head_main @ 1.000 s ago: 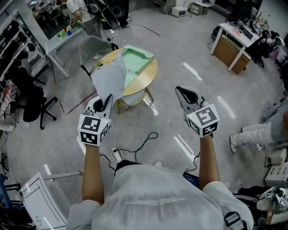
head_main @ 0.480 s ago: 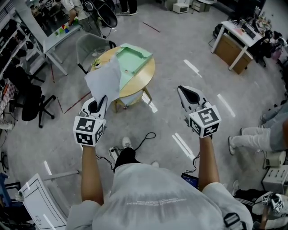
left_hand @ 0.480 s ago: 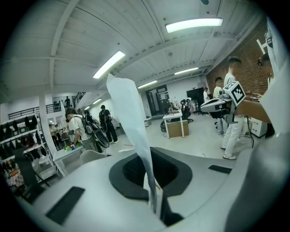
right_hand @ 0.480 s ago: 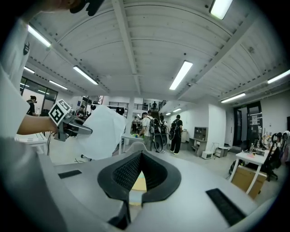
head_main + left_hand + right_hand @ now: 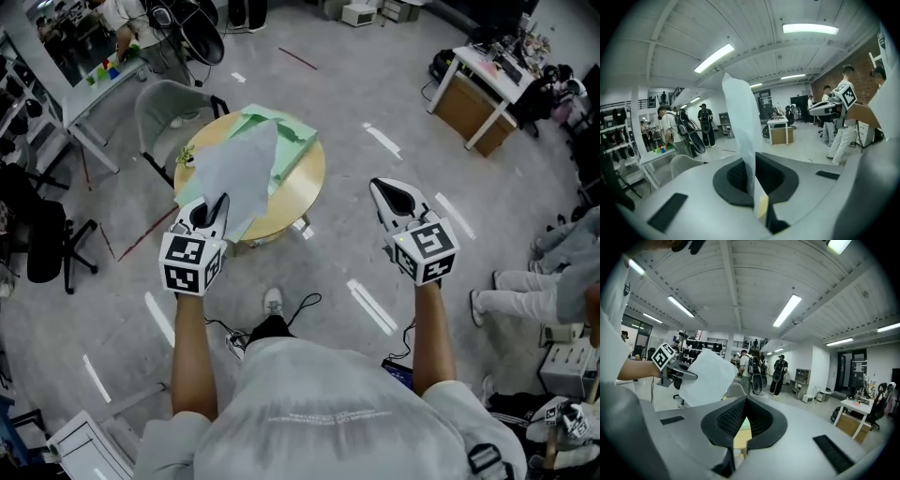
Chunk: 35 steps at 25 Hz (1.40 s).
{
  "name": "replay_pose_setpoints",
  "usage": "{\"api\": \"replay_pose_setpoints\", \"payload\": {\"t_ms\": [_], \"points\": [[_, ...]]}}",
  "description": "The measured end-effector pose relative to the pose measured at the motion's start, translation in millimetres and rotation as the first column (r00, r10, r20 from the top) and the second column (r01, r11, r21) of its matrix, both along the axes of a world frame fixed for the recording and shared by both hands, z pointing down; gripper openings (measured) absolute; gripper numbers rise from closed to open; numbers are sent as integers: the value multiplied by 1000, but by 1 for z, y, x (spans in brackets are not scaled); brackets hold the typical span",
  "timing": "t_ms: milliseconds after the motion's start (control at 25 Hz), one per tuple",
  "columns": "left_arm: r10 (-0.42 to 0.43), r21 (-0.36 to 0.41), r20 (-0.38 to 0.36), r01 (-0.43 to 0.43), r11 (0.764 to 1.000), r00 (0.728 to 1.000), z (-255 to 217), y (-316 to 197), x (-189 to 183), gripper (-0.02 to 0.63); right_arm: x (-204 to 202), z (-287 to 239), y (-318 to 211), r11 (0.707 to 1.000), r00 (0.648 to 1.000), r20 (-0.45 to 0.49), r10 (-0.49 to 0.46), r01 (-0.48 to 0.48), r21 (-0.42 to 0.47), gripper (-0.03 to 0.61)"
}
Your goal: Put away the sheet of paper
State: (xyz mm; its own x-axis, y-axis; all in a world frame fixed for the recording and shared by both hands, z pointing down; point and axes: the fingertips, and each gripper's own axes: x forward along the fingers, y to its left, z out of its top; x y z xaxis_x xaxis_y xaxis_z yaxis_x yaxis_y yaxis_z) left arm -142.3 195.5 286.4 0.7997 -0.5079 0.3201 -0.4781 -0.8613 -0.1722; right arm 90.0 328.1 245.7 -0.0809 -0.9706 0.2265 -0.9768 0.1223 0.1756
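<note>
Close in front of me on the left, my left gripper [image 5: 217, 208] is clamped shut on the near edge of the sheet of paper [image 5: 239, 173], which stands up from the jaws and leans away toward the far side, its free end loose in the air. On the right, level with it, my right gripper [image 5: 382, 195] has its jaws drawn together on nothing and is well apart from the sheet. Beyond the left gripper stands the round desk [image 5: 309, 178], and from my head the sheet overlaps its near left part, though I judge it is held above the top rather than lying on it. On the desk lies a green tray [image 5: 298, 141], partly hidden behind the paper, and farther left a grey chair [image 5: 164, 108] sits just beside the desk. I take this to be the carrying step, with the sheet gripped but not yet stowed. Next I need to bring the sheet over the green tray, which I guess is where it belongs, tip it flat so the limp end does not fold under, lower it inside the rim, and only then part the left jaws.
</note>
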Motion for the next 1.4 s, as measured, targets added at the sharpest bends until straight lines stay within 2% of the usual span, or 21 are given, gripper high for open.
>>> {"api": "replay_pose_setpoints", "payload": {"t_ms": [280,640,920,1160,1400], "points": [[80,-18,-11,-80,997,997,-4,-106,15,17,-5,-11,-108,999,999,5,53,-53,4,26],[102,-47,-43,-104,993,994,5,-188,9,17,-6,0,-181,993,993,15,118,-117,-29,26],[95,-89,-76,-102,991,993,12,-230,-5,17,-14,9,-218,988,989,28,144,-142,-63,26],[68,-134,-104,-81,988,992,23,-249,-15,17,-32,24,-234,989,996,-7,91,-91,-114,26],[44,-167,-102,-60,984,994,40,-250,-14,17,-31,39,-246,989,998,26,48,-44,-139,26]]}}
